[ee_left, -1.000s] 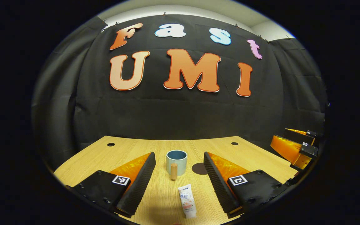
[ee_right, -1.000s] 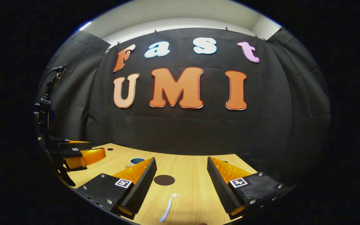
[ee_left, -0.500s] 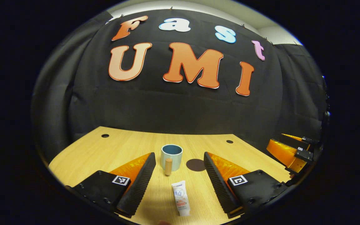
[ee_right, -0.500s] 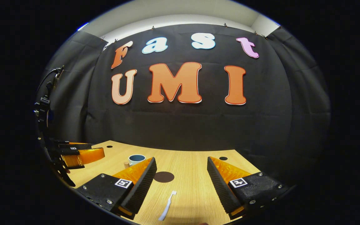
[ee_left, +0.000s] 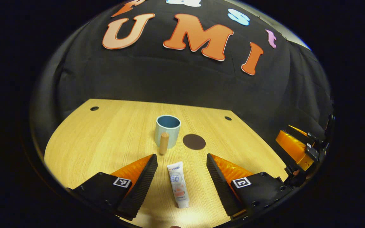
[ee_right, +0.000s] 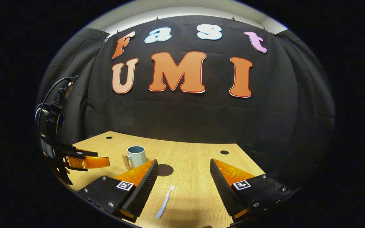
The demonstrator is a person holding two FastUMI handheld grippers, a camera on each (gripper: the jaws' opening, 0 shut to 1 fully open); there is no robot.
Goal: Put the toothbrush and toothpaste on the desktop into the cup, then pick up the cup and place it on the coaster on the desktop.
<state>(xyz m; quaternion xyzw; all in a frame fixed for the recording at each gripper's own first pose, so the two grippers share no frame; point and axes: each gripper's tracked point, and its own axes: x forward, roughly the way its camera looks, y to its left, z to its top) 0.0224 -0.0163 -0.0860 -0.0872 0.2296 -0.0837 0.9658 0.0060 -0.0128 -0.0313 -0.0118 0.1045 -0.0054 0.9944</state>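
In the left gripper view a white toothpaste tube (ee_left: pixel 178 185) lies flat on the wooden desktop (ee_left: pixel 106 136), its near half between the fingers of my open left gripper (ee_left: pixel 181 164). Beyond it stands a pale blue cup (ee_left: pixel 167 126) with a wooden handle, and a dark round coaster (ee_left: pixel 194 141) lies to its right. In the right gripper view a white toothbrush (ee_right: pixel 165 201) lies between the fingers of my open right gripper (ee_right: pixel 184 168), untouched. The cup (ee_right: pixel 136 156) stands at far left, the coaster (ee_right: pixel 164 170) partly behind my left finger. Each gripper also appears at the other view's edge.
Small round holes (ee_left: pixel 94 108) sit near the desktop's far corners. The black cloth wall (ee_right: pixel 182 120) closes off the back of the desk. Bare wood (ee_left: pixel 100 142) spreads left of the cup. A cable loops above the left gripper (ee_right: pixel 84 161) in the right gripper view.
The left gripper has tilted down and come forward, so the toothpaste now lies between its fingers. The right gripper has risen or tilted slightly; more of the cup shows.
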